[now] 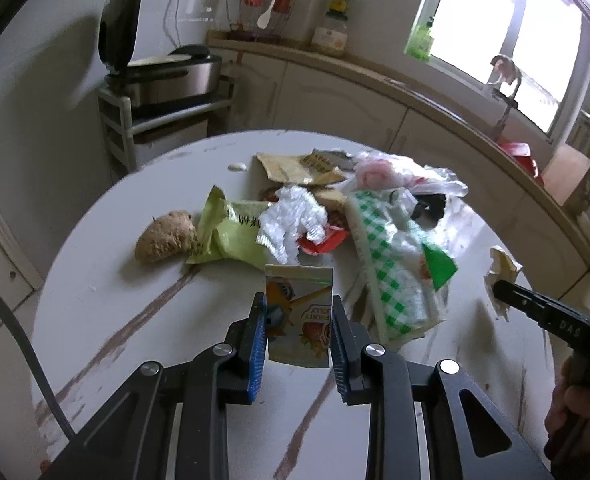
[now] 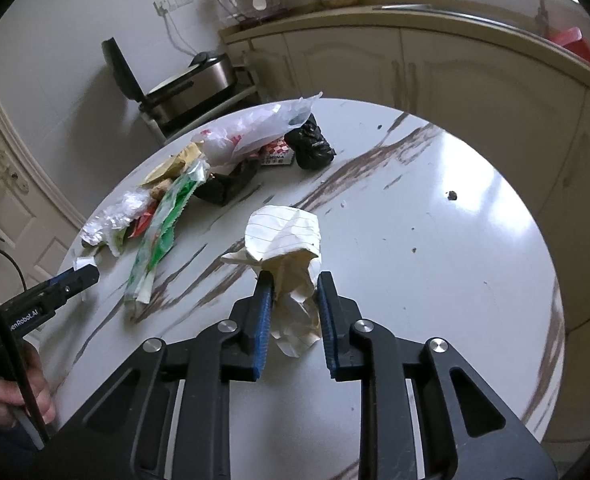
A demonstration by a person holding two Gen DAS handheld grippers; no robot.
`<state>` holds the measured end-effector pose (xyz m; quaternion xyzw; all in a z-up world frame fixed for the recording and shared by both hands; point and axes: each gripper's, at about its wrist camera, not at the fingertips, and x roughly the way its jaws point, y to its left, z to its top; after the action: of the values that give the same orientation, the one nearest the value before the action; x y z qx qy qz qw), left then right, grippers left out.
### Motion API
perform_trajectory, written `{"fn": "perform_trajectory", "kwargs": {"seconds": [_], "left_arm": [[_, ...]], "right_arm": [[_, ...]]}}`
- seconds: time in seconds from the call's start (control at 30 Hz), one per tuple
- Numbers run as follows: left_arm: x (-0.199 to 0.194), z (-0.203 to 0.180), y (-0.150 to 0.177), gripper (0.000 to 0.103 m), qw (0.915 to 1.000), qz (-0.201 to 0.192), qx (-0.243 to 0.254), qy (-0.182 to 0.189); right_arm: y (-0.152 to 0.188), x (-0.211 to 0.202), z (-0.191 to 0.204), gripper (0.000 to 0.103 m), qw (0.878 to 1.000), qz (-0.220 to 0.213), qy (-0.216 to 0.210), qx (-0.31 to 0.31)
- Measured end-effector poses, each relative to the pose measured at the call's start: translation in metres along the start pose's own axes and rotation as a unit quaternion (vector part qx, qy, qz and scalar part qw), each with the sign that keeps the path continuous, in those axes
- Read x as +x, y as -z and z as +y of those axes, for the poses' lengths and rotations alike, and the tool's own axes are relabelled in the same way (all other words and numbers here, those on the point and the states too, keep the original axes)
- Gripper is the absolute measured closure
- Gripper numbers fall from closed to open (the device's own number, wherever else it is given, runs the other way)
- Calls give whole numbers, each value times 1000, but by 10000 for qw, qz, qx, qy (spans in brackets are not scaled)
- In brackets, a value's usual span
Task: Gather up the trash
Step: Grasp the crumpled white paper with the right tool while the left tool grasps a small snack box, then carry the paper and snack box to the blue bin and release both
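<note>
White table (image 2: 435, 240) with brown streaks; green-white checked wrapper (image 1: 383, 264), pale green packet (image 1: 235, 232), black bag (image 2: 311, 146), cream lined paper (image 2: 287, 240), blue gripper pads (image 2: 263, 320).

Window (image 1: 507, 40) glare, fisheye-warped edges

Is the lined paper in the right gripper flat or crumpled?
Crumpled. The lined paper is bunched with many creases, pinched in the right gripper.

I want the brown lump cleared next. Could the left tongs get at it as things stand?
Probably not yet: the left tongs are shut on a small printed packet. The brown lump lies uncovered at the pile's edge, touching the green bag.
</note>
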<state>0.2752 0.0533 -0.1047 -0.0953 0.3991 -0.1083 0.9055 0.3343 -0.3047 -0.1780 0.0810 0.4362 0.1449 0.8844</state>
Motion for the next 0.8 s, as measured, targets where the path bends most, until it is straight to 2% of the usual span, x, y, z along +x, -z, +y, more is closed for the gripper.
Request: {"fn": "perform_trajectory", "kwargs": {"seconds": [0.27,0.47,0.63,0.8], "left_arm": [[-41,-23,0,79,9991,-323,276,65],[-73,-60,0,79,9962,-580,587,271],[-88,-110,0,79,9909,-739,967,577],[-85,-181,5,79,9811,-691,1452,1078]], "right_arm": [[0,-29,5,82,9994,-299,-144,14],[0,-65,3,82,9974,-665,-277,83],[4,-109,-5,82,9935,-1086,-293,164],[20,-157,-36,82,9882,-1478,-41,408]]}}
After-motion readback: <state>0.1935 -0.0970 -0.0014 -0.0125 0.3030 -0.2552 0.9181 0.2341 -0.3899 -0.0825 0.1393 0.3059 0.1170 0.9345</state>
